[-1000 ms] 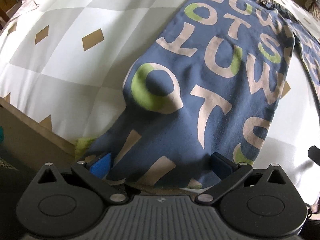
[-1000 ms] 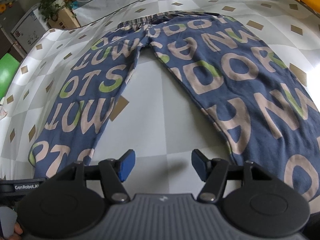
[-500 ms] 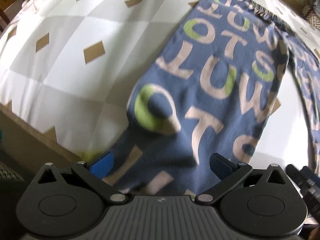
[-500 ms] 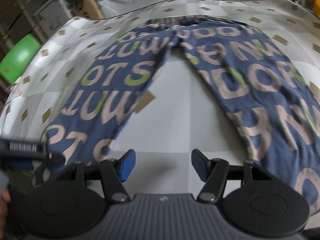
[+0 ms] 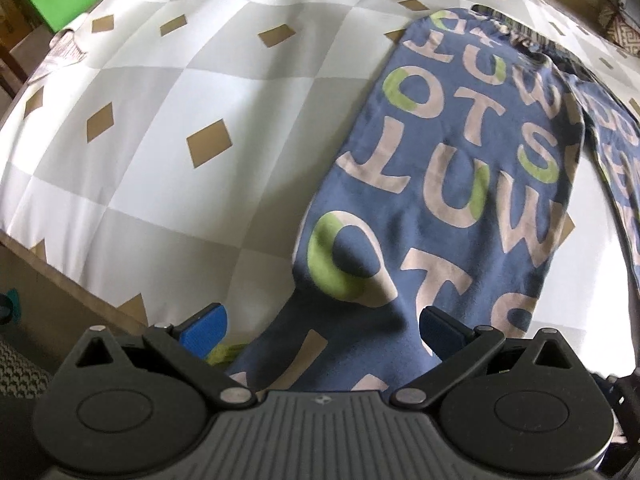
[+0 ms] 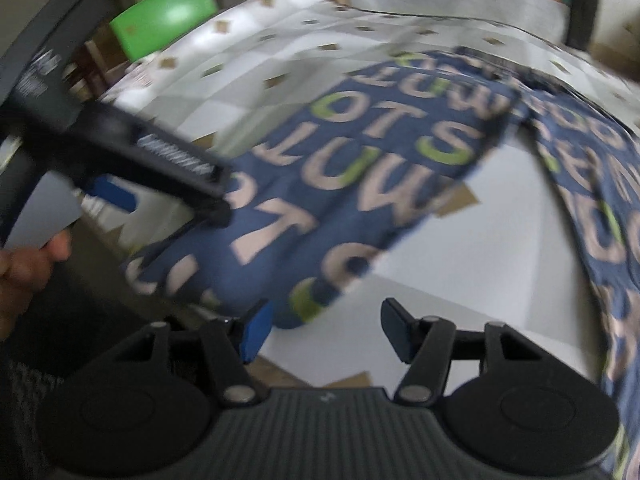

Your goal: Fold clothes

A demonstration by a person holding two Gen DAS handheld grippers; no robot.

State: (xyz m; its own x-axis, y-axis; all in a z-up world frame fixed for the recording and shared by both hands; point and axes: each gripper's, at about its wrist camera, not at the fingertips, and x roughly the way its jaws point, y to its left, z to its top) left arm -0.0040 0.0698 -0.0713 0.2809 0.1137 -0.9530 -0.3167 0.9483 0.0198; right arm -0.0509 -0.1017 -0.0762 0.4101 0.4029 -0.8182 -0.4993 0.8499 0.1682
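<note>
Blue trousers [image 5: 452,200] spread on checked cloth [image 5: 168,92]; cuff between parted left gripper [image 5: 320,322] jaws, just beside empty, half-open right gripper [image 6: 324,332].

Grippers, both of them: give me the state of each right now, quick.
Left gripper: open, its pads either side of the trouser leg hem, not pressing it.
Right gripper: open, holding nothing.

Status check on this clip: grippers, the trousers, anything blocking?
Left gripper open over trouser cuff, nothing pinched. Right gripper open, empty, beside same leg's hem. Blue lettered trousers flat on checked bedspread, unfolded. Nothing blocking.
</note>
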